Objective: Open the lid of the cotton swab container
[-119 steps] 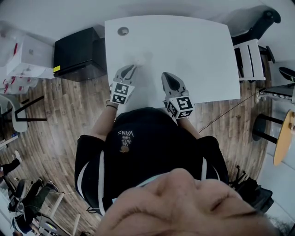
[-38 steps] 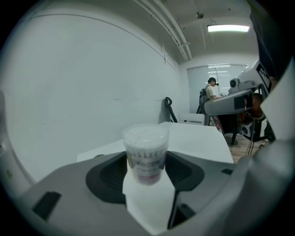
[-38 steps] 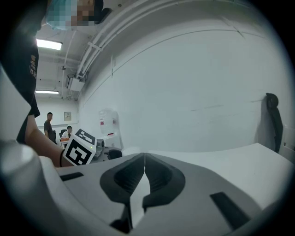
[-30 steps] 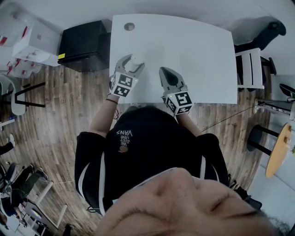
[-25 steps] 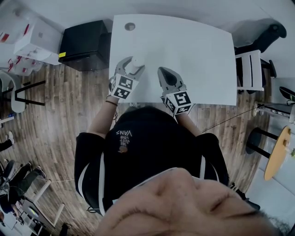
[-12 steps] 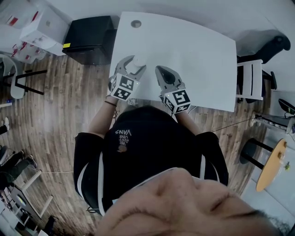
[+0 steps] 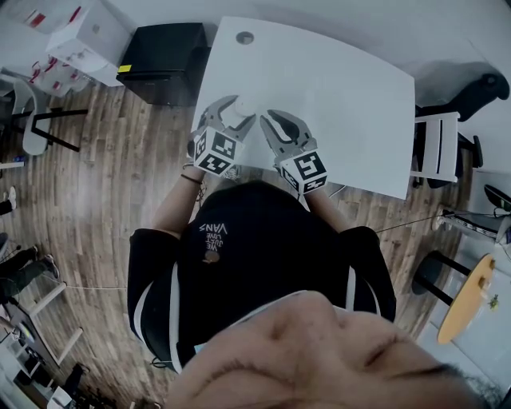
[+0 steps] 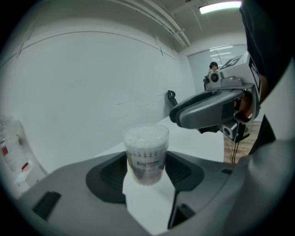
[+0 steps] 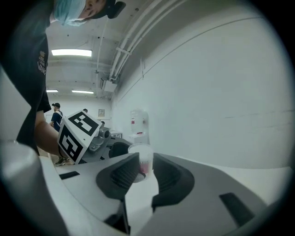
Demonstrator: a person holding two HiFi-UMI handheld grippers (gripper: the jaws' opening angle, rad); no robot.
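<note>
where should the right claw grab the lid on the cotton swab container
Probably the lid by its round side wall, above the label, coming from the side away from the left claw, which clamps the cotton swab container low down and leaves the top free. The right claw, its jaws just opening with nothing between them, faces it.

floor [image 7: 120, 184]: wood planks | table [image 7: 343, 96]: white | cabinet [image 7: 164, 52]: black, beside table | ceiling: strip lights [image 8: 221, 6]
</note>
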